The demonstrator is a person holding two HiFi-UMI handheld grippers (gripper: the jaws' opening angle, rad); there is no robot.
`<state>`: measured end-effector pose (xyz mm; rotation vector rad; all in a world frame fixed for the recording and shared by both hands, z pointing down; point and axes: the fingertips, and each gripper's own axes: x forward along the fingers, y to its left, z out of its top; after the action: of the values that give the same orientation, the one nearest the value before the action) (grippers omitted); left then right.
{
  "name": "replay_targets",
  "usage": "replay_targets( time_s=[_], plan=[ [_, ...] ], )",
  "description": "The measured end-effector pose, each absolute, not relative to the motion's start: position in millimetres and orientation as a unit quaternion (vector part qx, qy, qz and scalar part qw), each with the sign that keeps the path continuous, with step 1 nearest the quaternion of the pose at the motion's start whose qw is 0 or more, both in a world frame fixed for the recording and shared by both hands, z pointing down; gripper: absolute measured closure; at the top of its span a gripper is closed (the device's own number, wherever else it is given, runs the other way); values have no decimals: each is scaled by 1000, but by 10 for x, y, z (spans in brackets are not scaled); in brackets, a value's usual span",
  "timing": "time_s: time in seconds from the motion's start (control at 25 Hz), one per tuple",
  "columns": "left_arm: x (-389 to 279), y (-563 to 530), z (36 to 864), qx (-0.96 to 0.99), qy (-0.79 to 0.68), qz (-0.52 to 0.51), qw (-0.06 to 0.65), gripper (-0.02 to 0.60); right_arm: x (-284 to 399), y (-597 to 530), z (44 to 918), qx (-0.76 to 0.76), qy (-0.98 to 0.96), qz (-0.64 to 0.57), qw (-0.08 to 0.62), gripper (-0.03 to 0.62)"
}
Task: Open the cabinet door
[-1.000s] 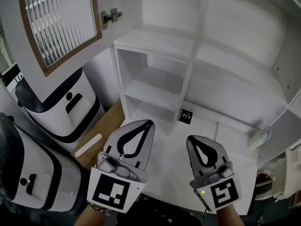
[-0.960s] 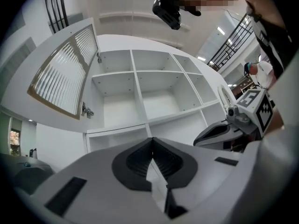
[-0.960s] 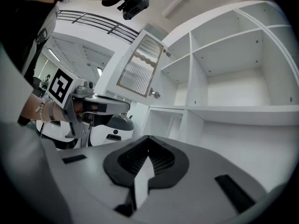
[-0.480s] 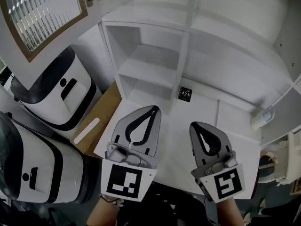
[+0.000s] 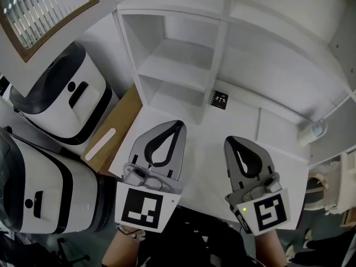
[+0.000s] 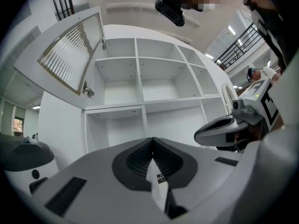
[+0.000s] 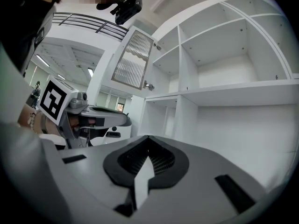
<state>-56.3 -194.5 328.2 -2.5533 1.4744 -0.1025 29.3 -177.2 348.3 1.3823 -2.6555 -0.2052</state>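
Observation:
The cabinet door (image 5: 39, 10), wood-framed with ribbed glass, stands swung open at the top left of the head view. It hangs off the white shelf cabinet (image 5: 178, 65), whose compartments show bare. In the left gripper view the door (image 6: 74, 55) sits up and left, its hinge (image 6: 87, 90) below it. The right gripper view shows the door (image 7: 133, 62) left of the shelves. My left gripper (image 5: 177, 124) and right gripper (image 5: 231, 142) hover side by side in front of the lower shelves, well below the door. Both are shut with nothing between their jaws.
Two white-and-black machines (image 5: 61, 99) (image 5: 39, 188) stand at the left beside a brown board (image 5: 114, 132). A small black tag (image 5: 219, 99) sits on the cabinet's lower part. A white plug with a cable (image 5: 311, 131) lies at the right.
Both grippers have sunk a little, still shut and side by side. In the head view the door and shelves have slid up and to the left.

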Motion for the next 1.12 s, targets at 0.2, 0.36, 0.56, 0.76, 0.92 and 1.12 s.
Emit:
replay_targets(
  time_s=[0.2, 0.36, 0.56, 0.76, 0.92, 1.12],
  plan=[
    [-574, -1950, 3306, -862, 497, -37, 95, 581, 247, -1778, 3489, 455, -885, -69, 71, 594],
    [-579, -1961, 3323, -862, 497, -37, 93, 581, 235, -1788, 3502, 455, -885, -69, 71, 594],
    [-594, -1975, 3349, -862, 498, -39, 90, 581, 231, -1799, 3543, 455, -885, -64, 77, 594],
    [-602, -1981, 3369, -862, 498, -42, 88, 581, 213, -1803, 3553, 453, -886, -63, 77, 594],
    [-610, -1988, 3382, -861, 499, -42, 87, 581, 200, -1811, 3555, 451, -887, -62, 76, 594],
    [-612, -2001, 3395, -861, 500, -42, 83, 581, 184, -1823, 3558, 448, -888, -63, 78, 594]
  ],
)
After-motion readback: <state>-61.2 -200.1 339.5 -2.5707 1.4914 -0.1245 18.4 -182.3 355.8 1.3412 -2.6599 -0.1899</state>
